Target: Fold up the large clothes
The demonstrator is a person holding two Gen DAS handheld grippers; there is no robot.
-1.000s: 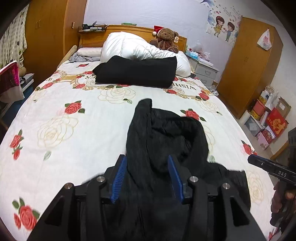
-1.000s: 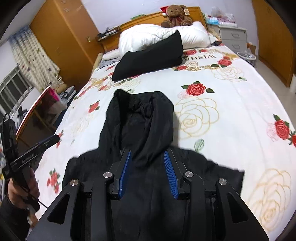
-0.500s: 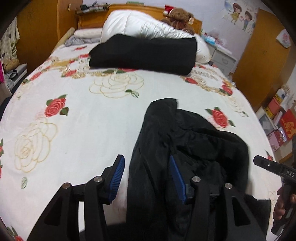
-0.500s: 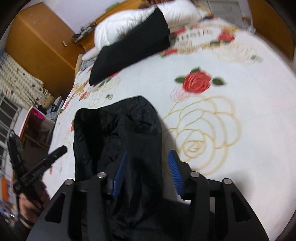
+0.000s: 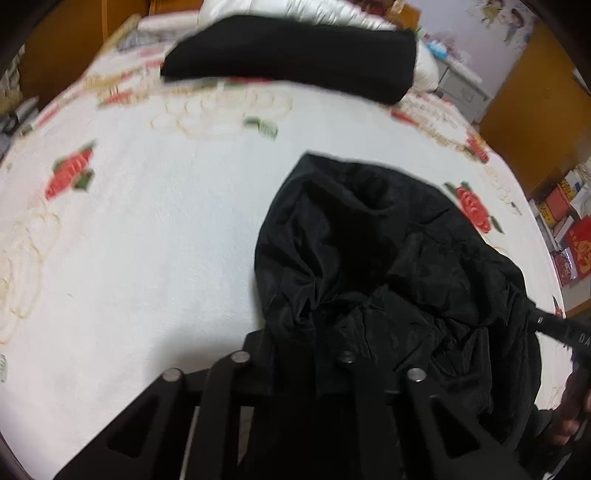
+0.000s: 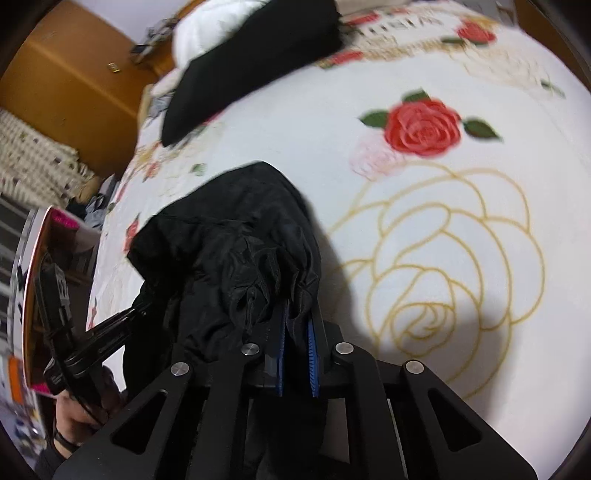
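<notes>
Right gripper: blue pads drawn close together, pinching a bunched edge of the black jacket between them.
Left gripper: jaws closing, with jacket fabric gathered between the fingers and covering the pads; cloth drapes over the finger roots.
Jacket: crumpled heap just ahead of both sets of jaws, hood end pointing away from them, lying on the bedspread.
Bedspread: white with red roses and gold outlined roses, spreading out ahead and to both sides of the jaws.
Other gripper seen from each camera: in the left wrist view the right gripper's tip reaches in from the right edge at the jacket; in the right wrist view the left gripper enters from the lower left, held by a hand.
Far ahead: folded black garment against white bedding near the head of the bed.
Sides: wooden wardrobes beyond the bed; boxes on the floor to the right of the left jaws.
</notes>
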